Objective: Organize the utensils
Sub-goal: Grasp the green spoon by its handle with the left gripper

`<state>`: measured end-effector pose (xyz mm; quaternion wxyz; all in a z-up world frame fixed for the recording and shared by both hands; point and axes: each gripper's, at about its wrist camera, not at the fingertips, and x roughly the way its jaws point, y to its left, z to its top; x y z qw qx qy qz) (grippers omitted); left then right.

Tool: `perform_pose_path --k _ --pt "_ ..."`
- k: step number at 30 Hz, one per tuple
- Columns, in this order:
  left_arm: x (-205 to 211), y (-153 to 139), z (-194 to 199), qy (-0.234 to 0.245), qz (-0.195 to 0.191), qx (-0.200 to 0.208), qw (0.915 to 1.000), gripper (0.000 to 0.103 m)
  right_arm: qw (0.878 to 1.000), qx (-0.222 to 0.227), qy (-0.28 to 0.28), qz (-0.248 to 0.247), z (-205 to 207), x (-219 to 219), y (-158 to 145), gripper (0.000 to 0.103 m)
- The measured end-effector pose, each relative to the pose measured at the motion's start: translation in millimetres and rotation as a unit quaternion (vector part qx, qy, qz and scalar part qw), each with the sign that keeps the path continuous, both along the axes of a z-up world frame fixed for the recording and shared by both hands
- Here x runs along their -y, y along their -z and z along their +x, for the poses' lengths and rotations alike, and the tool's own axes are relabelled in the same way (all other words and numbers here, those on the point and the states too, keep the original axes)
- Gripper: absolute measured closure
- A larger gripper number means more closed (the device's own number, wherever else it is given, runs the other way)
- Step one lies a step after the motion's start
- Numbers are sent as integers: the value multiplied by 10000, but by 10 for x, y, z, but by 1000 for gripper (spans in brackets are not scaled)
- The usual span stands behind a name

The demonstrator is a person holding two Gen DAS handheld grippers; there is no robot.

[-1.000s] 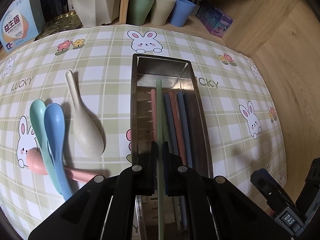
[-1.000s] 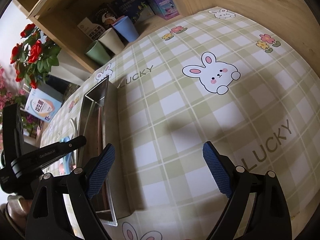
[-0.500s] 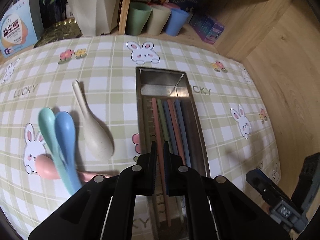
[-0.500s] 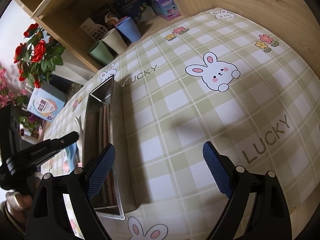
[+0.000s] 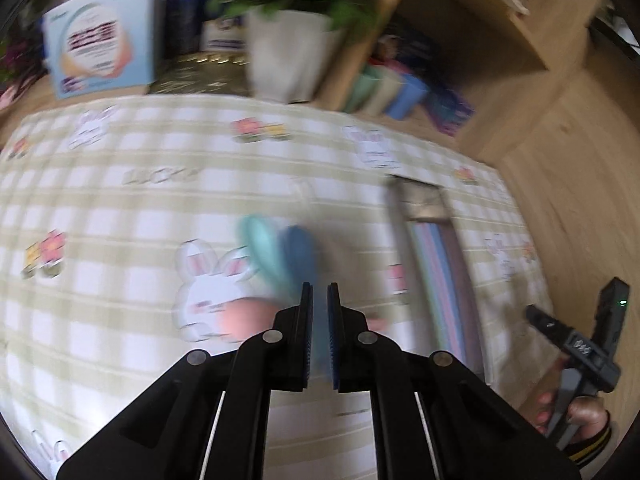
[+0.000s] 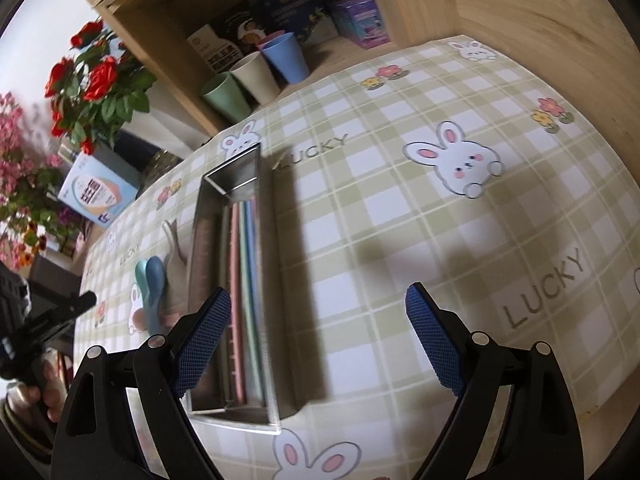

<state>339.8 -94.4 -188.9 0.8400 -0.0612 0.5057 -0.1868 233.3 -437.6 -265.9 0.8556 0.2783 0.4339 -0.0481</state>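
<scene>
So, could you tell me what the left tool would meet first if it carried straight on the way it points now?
Most likely the blue spoon, lying beside the teal spoon on the tablecloth. The shut left tool points down at it, though the blur leaves depth uncertain.

Each claw is matte black plastic with silver round rivets; the left claw (image 5: 319, 304) and right claw (image 6: 318, 320) carry blue mesh-textured pads (image 6: 434, 336). A black-and-yellow striped cuff (image 5: 592, 446) circles one wrist.

Left view motion-blurred; right sharp, soft daylight, fisheye-bent edges
</scene>
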Motion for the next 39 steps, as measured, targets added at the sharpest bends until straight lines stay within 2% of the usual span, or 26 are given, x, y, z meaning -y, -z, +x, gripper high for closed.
perform_pose_path --k 4,15,19,23,30,35,39 --pt "-171 143 22 -98 -107 -256 9996 96 9998 14 -206 16 114 -152 -25 17" --pt "119 524 93 354 -80 -438 9984 96 9993 -116 -344 28 197 -316 7 17" --pt "151 653 179 228 -53 -569 9981 96 9994 -152 -304 22 206 -297 27 17" --pt "154 683 255 161 -110 -585 9981 95 9993 -176 -339 29 208 -300 50 17" --pt "191 709 329 178 72 -492 9986 83 9993 -192 -311 62 202 -281 81 17" --pt "200 712 335 170 92 -485 9986 82 9994 -201 -289 74 197 -265 90 17" --pt "193 709 298 172 3 -644 9978 86 9994 -192 -264 93 181 -250 94 17"
